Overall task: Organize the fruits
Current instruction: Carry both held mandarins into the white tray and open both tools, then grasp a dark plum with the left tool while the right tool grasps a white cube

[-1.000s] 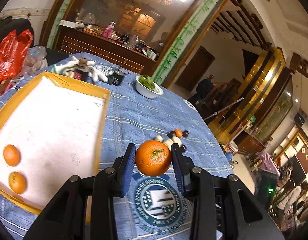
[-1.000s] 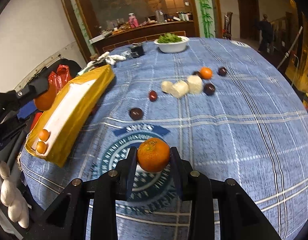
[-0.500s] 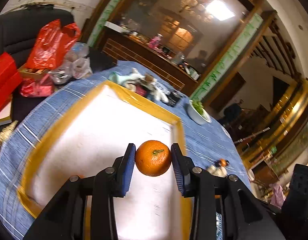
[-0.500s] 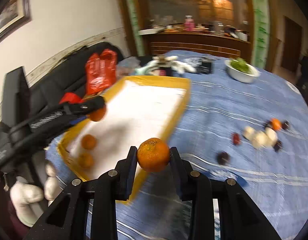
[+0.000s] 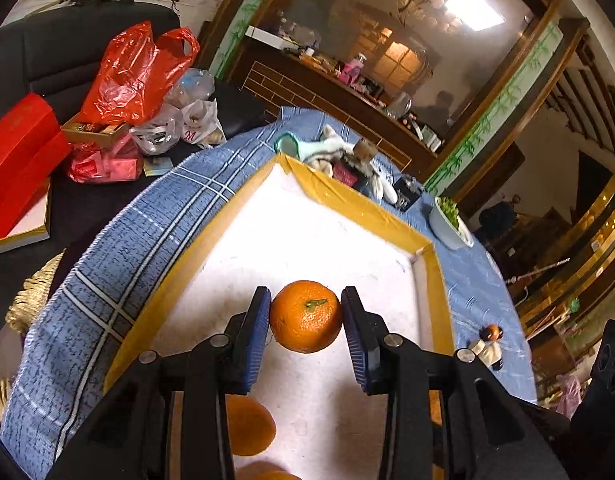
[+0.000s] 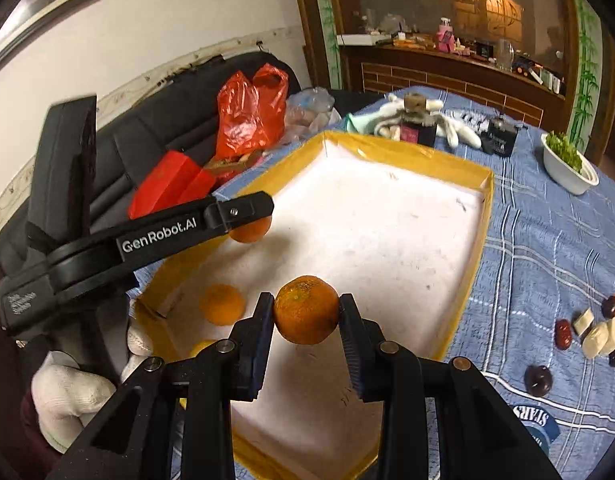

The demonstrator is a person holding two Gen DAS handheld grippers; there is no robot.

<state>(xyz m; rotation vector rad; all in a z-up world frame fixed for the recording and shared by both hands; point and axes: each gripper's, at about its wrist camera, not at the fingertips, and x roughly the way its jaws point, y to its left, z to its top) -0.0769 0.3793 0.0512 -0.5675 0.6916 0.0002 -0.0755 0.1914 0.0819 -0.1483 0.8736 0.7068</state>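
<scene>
Tangerines (image 5: 306,316) (image 6: 306,309) sat pinched in left tongs (image 5: 306,334) and right tongs (image 6: 307,332) above the tray (image 6: 480,236); an early release risked bruising or rolling.

The cloth (image 6: 547,240) is blue with a pale plaid of white lines and a dark blue round emblem (image 6: 535,420) lettered in white. The tray (image 6: 477,248) has a white floor and yellow rim. Each claw, left (image 5: 306,320) and right (image 6: 306,312), is black with blue pads (image 5: 257,336), and each orange (image 5: 306,316) is bright orange. The bag (image 6: 251,116) and box (image 5: 15,160) are red; the bowl (image 6: 567,176) is white with greens.
</scene>
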